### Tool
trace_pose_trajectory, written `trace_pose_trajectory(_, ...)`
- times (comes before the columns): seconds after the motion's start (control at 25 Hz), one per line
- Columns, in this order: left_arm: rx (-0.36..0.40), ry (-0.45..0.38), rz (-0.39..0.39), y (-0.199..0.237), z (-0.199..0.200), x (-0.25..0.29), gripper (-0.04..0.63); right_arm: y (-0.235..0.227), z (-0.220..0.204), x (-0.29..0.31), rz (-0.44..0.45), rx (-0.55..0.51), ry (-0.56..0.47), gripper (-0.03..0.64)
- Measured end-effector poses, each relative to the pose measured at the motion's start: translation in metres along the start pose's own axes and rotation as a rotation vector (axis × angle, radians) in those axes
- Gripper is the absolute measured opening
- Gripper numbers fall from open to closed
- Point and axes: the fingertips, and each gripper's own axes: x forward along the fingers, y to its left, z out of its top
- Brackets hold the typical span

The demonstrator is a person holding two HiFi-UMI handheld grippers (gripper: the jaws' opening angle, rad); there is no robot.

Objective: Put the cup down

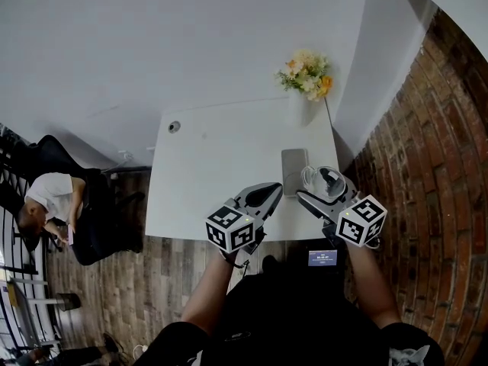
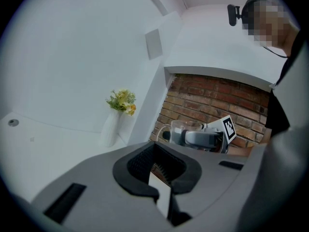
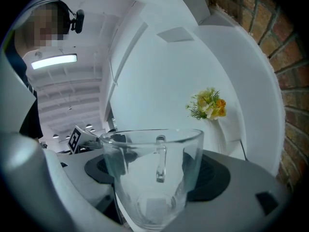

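Our right gripper (image 1: 319, 187) grips the glass cup (image 3: 155, 178) between wide-set jaws. Our left gripper (image 1: 267, 193) sits closed and empty.

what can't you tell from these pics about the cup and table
- Whether the glass cup in the right gripper rests on the table: the head view looks steeply down, and the right gripper view ends at its base.
- What the flat grey thing beside it is: too small in the head view.
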Motion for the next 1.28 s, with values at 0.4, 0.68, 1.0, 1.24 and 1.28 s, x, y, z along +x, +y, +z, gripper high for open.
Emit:
trace_pose_trajectory(0.4,-0.050,0.013,0.033,0.034,0.002,0.010,0.008,-0.034,-0.013,0.043,0.019,-0.004,0.066,0.414)
trace_pose_trajectory(0.68,-0.114,0.009,0.069,0.046,-0.008,0.018,0.008,-0.071,-0.044,0.075,0.025,0.004,0.116,0.414)
trace_pose_trajectory(1.0,-0.191,-0.018,0.101,0.068,-0.015,0.022,0.008,-0.112,-0.078,0.125,0.011,-0.071,0.156,0.414)
trace_pose_trajectory(1.24,-0.211,-0.006,0.147,0.087,-0.026,0.021,0.008,-0.137,-0.106,0.161,0.012,-0.138,0.212,0.414)
trace_pose_trajectory(1.28,-0.210,-0.006,0.152,0.089,-0.027,0.020,0.008,-0.140,-0.109,0.165,0.012,-0.143,0.219,0.414)
